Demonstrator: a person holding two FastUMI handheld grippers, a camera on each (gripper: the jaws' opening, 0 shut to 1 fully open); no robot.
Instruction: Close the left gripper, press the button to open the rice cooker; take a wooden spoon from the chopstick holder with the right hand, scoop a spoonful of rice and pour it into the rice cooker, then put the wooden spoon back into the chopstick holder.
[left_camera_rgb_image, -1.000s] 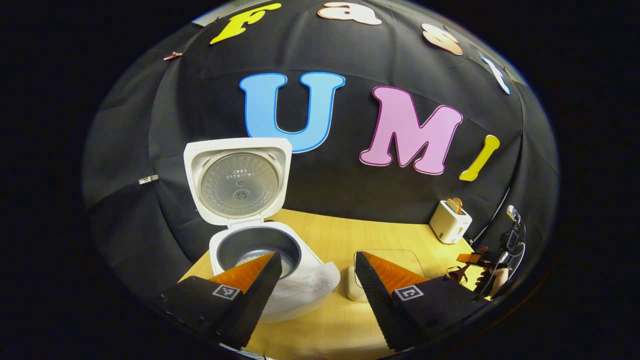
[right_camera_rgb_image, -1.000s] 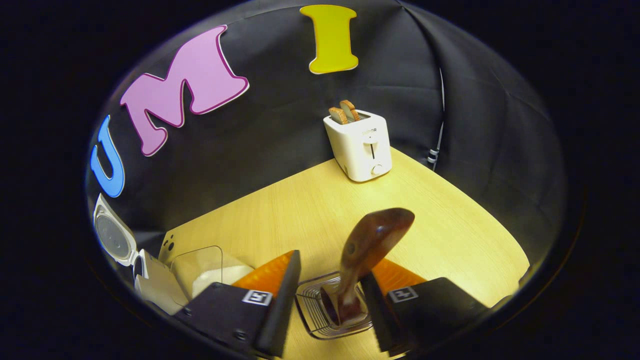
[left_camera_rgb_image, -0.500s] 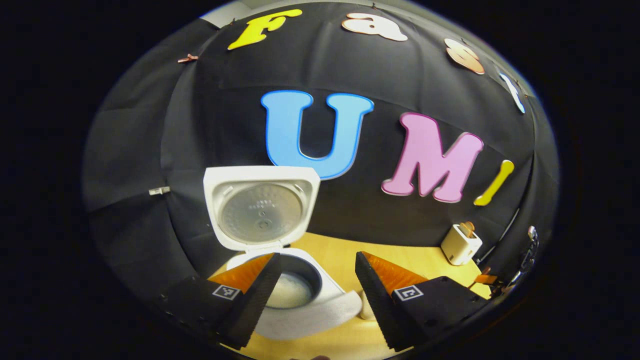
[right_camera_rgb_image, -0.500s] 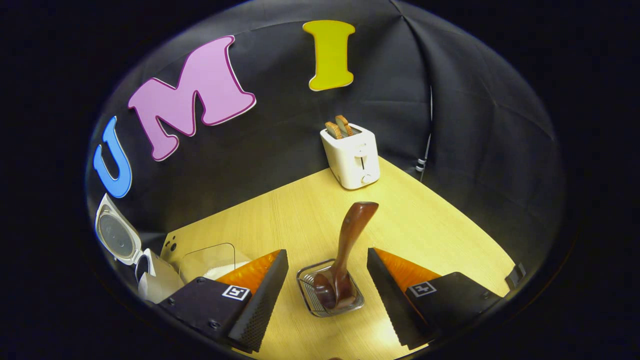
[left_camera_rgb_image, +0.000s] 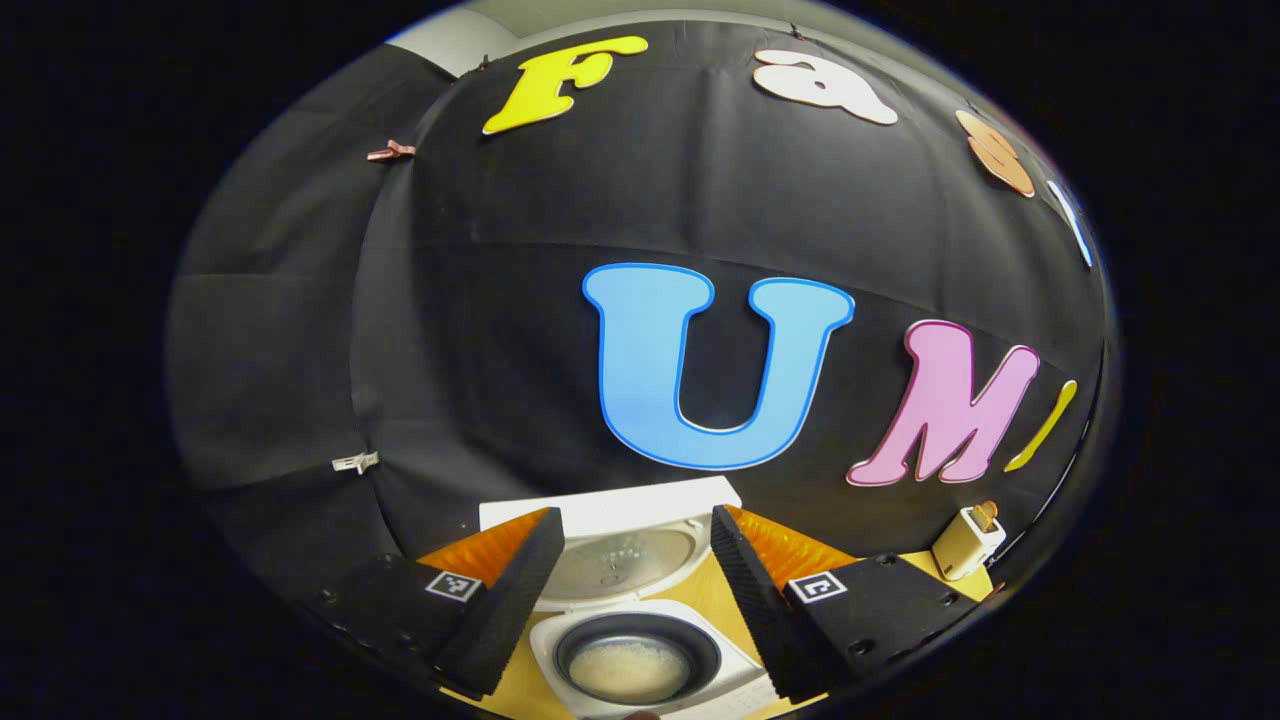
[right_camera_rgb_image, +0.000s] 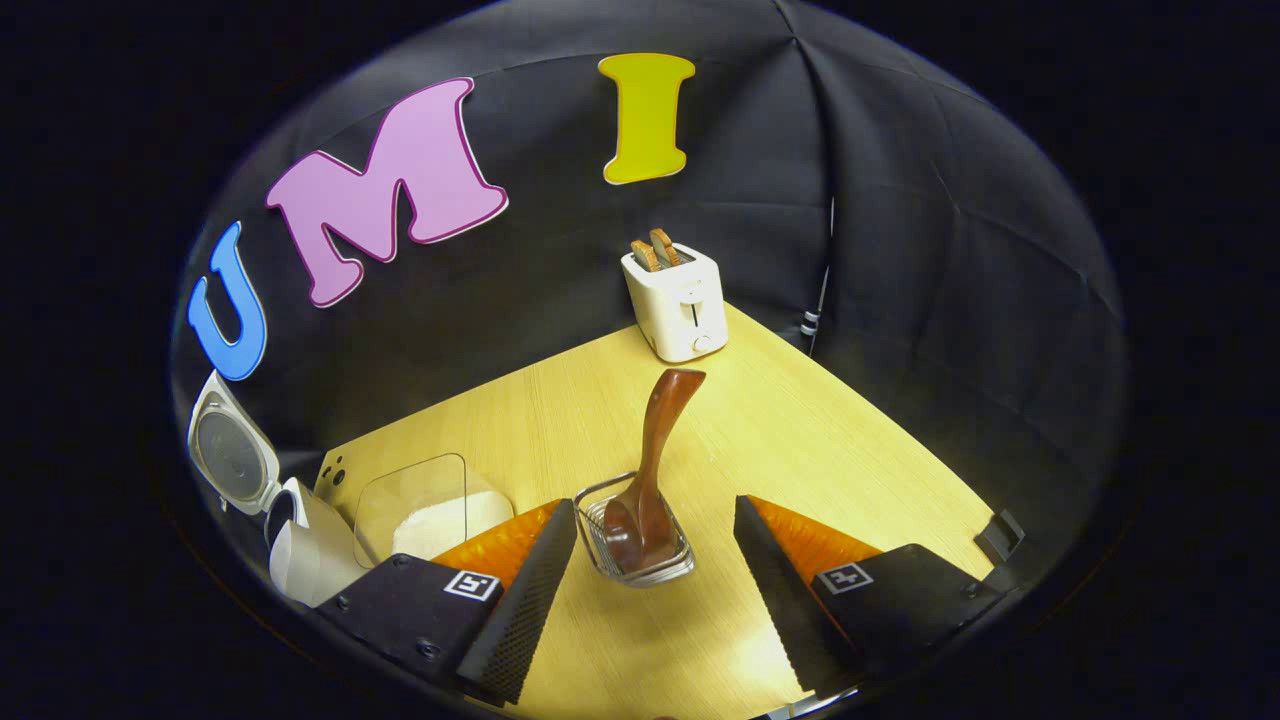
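One dark wooden spoon (right_camera_rgb_image: 650, 455) stands in one wire chopstick holder (right_camera_rgb_image: 634, 532); the right gripper (right_camera_rgb_image: 655, 552) and the left gripper (left_camera_rgb_image: 637, 560) above the one open white rice cooker (left_camera_rgb_image: 640, 655) both have fingers apart.

the left gripper (left_camera_rgb_image: 637, 560) is hanging with its jaws spread wide, holding nothing. the right gripper (right_camera_rgb_image: 655, 550) is likewise gaping open and gripping nothing.

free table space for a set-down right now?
Bare table between the toaster and the chopstick holder, and right of the holder to the edge. Crowded left: rice box against the open rice cooker.
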